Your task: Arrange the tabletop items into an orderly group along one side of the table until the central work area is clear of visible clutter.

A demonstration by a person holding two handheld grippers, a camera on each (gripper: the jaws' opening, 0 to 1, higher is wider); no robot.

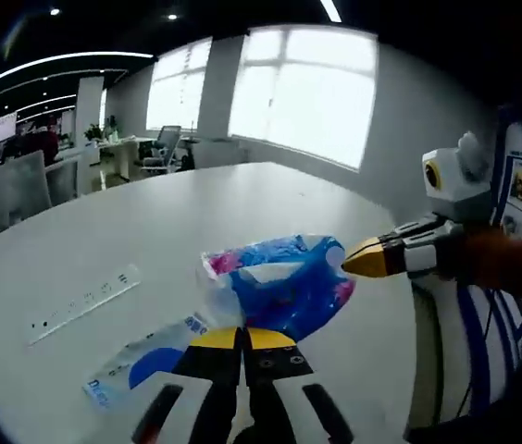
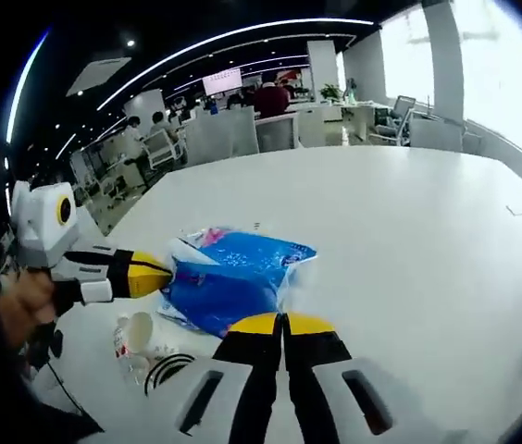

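Note:
A crumpled blue plastic bag (image 1: 284, 282) with pink and white print lies on the white table (image 1: 242, 199). My left gripper (image 1: 242, 339) is shut, its yellow tips pinched on the bag's near edge. The right gripper (image 1: 365, 259) comes in from the right, closed, its tip against the bag's right edge. In the right gripper view the same bag (image 2: 229, 277) sits just ahead of my right gripper (image 2: 282, 324), whose jaws are shut on its near edge. The left gripper (image 2: 155, 273) meets the bag's left side there, held by a hand (image 2: 20, 310).
A flat clear packet with a blue-and-white label (image 1: 141, 361) lies beside the left jaws, a long white strip (image 1: 85, 301) farther left. A small white bottle (image 2: 136, 333) and a black cable coil (image 2: 168, 370) sit near the table edge. A blue-and-white banner (image 1: 520, 185) stands right.

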